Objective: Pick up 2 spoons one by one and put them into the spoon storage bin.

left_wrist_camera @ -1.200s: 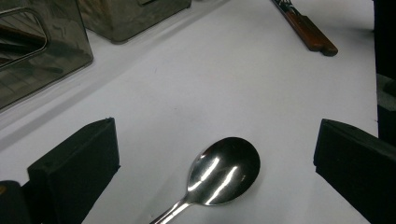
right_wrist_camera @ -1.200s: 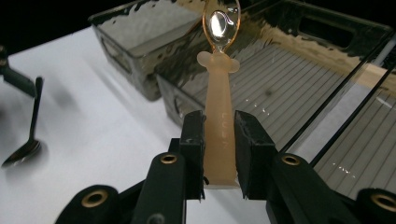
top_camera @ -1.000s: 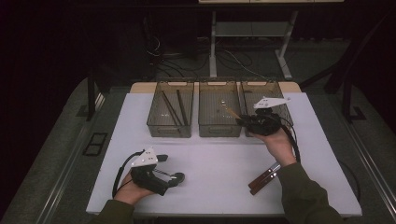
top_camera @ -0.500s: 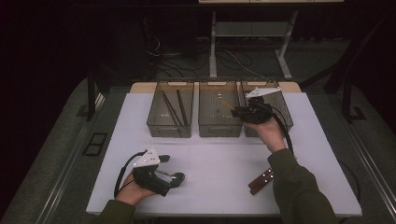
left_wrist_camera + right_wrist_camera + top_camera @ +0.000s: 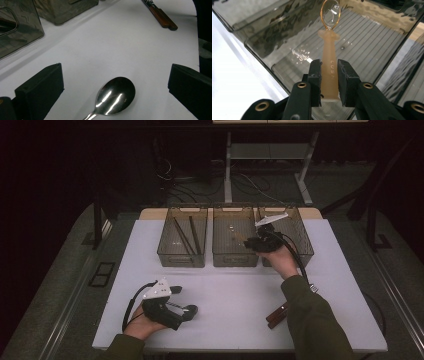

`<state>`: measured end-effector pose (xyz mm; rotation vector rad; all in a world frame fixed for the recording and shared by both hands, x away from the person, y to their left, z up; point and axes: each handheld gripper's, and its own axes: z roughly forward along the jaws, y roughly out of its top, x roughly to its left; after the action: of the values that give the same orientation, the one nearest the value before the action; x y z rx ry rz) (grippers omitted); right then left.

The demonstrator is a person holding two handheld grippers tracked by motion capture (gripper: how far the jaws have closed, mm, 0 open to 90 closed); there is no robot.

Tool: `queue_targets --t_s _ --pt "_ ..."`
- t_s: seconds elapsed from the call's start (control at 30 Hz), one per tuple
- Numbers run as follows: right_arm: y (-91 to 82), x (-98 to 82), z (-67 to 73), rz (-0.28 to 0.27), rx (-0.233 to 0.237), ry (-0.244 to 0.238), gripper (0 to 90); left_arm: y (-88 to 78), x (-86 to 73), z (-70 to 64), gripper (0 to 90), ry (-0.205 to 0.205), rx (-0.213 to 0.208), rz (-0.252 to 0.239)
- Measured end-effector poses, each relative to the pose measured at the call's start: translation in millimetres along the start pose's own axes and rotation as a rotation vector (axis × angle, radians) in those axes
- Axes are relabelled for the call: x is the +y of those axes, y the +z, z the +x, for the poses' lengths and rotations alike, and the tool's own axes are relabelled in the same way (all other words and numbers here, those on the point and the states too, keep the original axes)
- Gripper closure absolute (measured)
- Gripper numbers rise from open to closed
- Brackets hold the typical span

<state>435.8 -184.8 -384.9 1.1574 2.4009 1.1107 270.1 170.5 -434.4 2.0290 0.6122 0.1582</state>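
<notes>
Clearly, from the high view we are sorting cutlery into three smoky bins along the far edge of the white table. Our right gripper hangs over the middle bin, while our left gripper rests low on the near left of the table. A wood-handled pair of utensils lies beside our right sleeve. If our arm sweeps back carelessly, the sleeve or the trailing cable could knock them off the near edge.

Next, in the left gripper view, the black jaws stand wide apart and hold nothing, with the bowl of a steel spoon lying flat on the table between them. A polished, low-lying spoon could skid or flip if we close on it off-centre.

Finally, in the right gripper view, the jaws are pinched onto the pale handle of a small amber spoon, its clear bowl pointing down into the middle bin. We grip it near the handle's end, so it could pivot in the pads. Released from this height, we judge it may bounce, or catch the bin wall and land outside.
</notes>
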Motion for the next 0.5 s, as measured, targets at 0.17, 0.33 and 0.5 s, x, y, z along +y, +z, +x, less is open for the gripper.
queue_targets --t_s 0.17,0.33,0.5 --pt "1.5 -0.3 0.0 0.005 0.000 -0.006 68.0 0.0 0.0 0.1 0.0 -0.001 -0.001 0.000" --pt "-4.8 0.8 -1.5 -0.037 0.010 0.016 53.9 -0.1 0.0 0.3 0.0 -0.001 -0.001 0.000" --pt "-14.5 -0.1 -2.7 -0.052 0.028 0.036 42.3 -0.1 -0.2 0.2 0.0 -0.001 0.001 -0.003"
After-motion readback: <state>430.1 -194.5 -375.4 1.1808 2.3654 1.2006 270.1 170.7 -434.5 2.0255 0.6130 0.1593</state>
